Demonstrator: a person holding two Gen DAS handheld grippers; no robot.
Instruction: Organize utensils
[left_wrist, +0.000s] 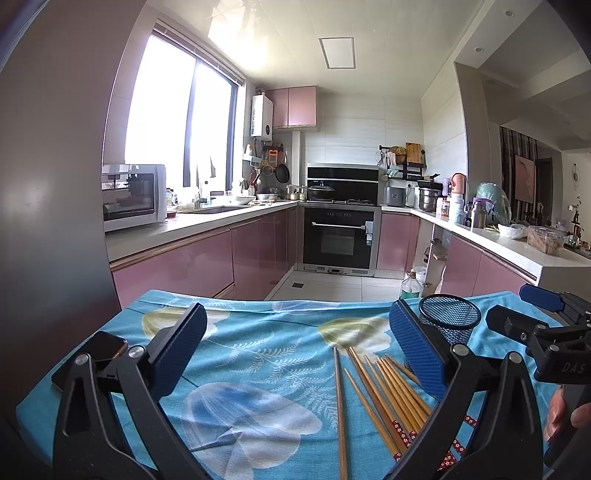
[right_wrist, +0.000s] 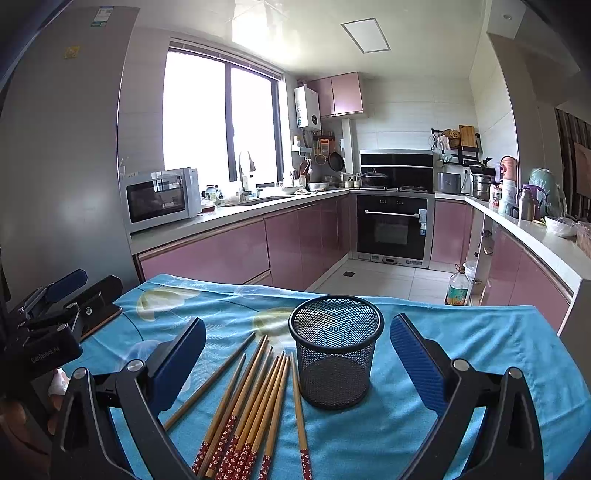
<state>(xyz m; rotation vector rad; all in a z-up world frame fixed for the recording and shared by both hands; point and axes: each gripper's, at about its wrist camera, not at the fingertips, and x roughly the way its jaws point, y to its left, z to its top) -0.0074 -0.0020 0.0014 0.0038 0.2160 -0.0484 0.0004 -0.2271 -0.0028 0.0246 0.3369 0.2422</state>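
**Chopsticks loose, cup empty: sorting not yet begun**

The mesh cup (right_wrist: 334, 354) stood upright on the blue flowered cloth (right_wrist: 461, 350) and served as the landmark for everything else. It looked empty through its wire wall. The chopsticks (right_wrist: 255, 406) lay flat in a loose fan just to the left of the cup, their plain tips pointing toward its base and their red patterned ends toward the near edge of the cloth; the one nearest the cup lay just beside its foot, perhaps touching it. One plainer stick lay a little apart, farther left of the cup.

The right gripper (right_wrist: 297, 362) hung over the cloth with its jaws spread wide and nothing between them; the cup and most of the sticks sat in the gap ahead of it. The left gripper (left_wrist: 295, 347) was likewise spread wide and empty, held left of the cup, with the fan of sticks near its right finger. A phone (left_wrist: 90, 356) lay well to the left of the cup.

By my judgement, the step in hand was the first pickup. The next move called for lowering one gripper over a stick or small bundle, closing across the shafts, tipping them upright and dropping them into the cup. Thin sticks on soft cloth might roll or slip.
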